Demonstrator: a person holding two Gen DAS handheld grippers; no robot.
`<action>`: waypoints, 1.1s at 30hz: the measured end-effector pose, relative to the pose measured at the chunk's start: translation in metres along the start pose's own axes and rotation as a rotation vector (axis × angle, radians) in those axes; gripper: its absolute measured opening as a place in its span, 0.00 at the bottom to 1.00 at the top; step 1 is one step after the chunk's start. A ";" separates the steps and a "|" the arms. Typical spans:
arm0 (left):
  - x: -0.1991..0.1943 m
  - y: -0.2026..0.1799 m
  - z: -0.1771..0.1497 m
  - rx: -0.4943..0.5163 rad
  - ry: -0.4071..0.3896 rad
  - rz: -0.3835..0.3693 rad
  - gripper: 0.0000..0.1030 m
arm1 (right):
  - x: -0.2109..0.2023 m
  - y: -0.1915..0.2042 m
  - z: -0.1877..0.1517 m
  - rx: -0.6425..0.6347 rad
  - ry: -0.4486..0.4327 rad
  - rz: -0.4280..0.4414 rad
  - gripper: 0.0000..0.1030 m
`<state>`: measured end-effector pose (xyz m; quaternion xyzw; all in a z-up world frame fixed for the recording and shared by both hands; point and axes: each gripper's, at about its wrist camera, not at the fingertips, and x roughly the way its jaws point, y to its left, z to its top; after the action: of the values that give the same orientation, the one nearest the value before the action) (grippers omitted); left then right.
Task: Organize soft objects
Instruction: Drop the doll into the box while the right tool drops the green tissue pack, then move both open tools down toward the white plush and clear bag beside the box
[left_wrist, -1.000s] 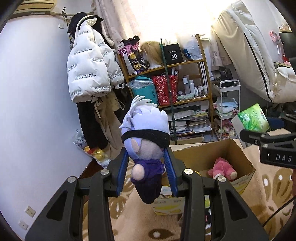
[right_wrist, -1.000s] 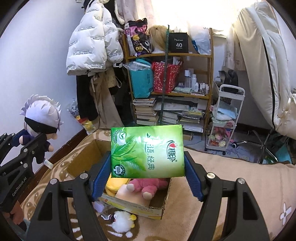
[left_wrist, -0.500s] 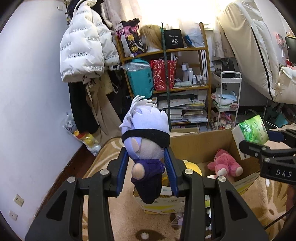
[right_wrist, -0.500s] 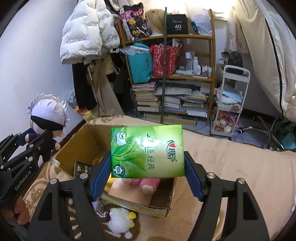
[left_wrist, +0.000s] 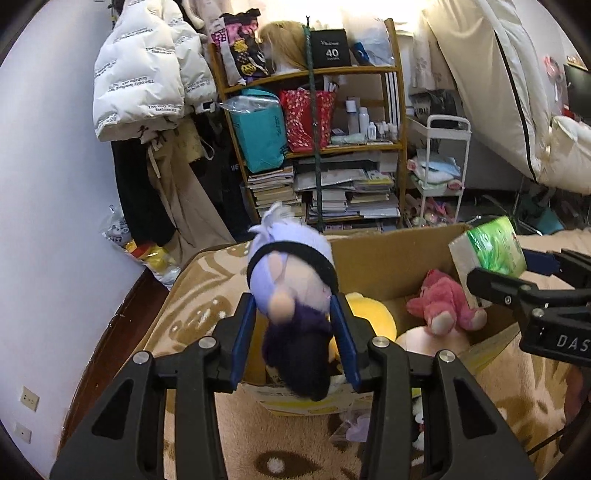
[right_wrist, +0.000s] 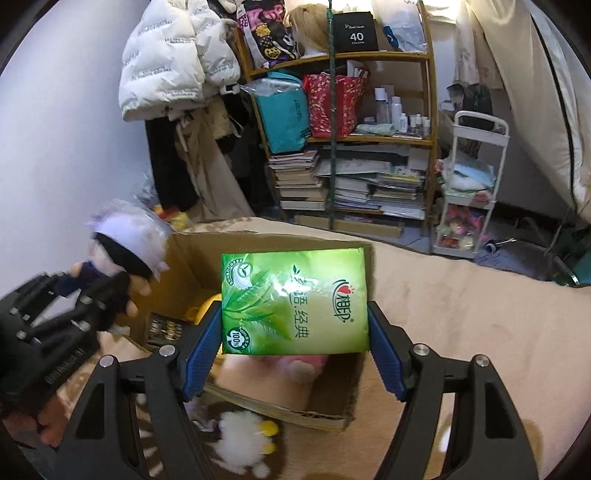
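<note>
A plush doll (left_wrist: 291, 266) with pale purple hair, a black blindfold and dark clothes sits between the blue pads of my left gripper (left_wrist: 293, 299), whose jaws are opening. It tips forward, with a thin gap beside its body, over the near left corner of an open cardboard box (left_wrist: 388, 258). My right gripper (right_wrist: 293, 310) is shut on a green tissue pack (right_wrist: 295, 302), held flat over the box (right_wrist: 192, 258). In the right wrist view the doll (right_wrist: 125, 240) is blurred at the left. Inside the box lie a pink plush (left_wrist: 443, 302) and a yellow plush (left_wrist: 369, 314).
The box stands on a beige patterned blanket (right_wrist: 461, 314). A white fluffy toy (right_wrist: 243, 439) lies on the blanket in front of the box. Behind are a crowded wooden shelf (left_wrist: 332, 147), hanging coats (left_wrist: 147, 74), a white trolley (left_wrist: 443, 166) and the wall on the left.
Both grippers have come down toward the box, which now looks larger and nearer. The doll has tilted forward and sits lower between the left pads. The tissue pack stays gripped.
</note>
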<state>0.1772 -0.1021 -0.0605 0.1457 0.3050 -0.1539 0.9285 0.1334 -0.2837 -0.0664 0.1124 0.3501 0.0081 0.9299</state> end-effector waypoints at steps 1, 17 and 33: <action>0.001 -0.001 -0.001 0.003 0.004 0.001 0.40 | 0.001 0.002 -0.001 -0.012 0.000 0.004 0.76; -0.012 0.020 0.001 -0.035 0.014 0.078 0.70 | 0.003 0.014 -0.007 -0.077 0.037 -0.008 0.91; -0.035 0.015 -0.021 -0.027 0.065 0.090 0.92 | -0.037 0.020 -0.018 -0.086 0.006 -0.062 0.98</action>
<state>0.1450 -0.0743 -0.0530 0.1517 0.3302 -0.1033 0.9259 0.0949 -0.2639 -0.0509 0.0616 0.3557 -0.0053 0.9325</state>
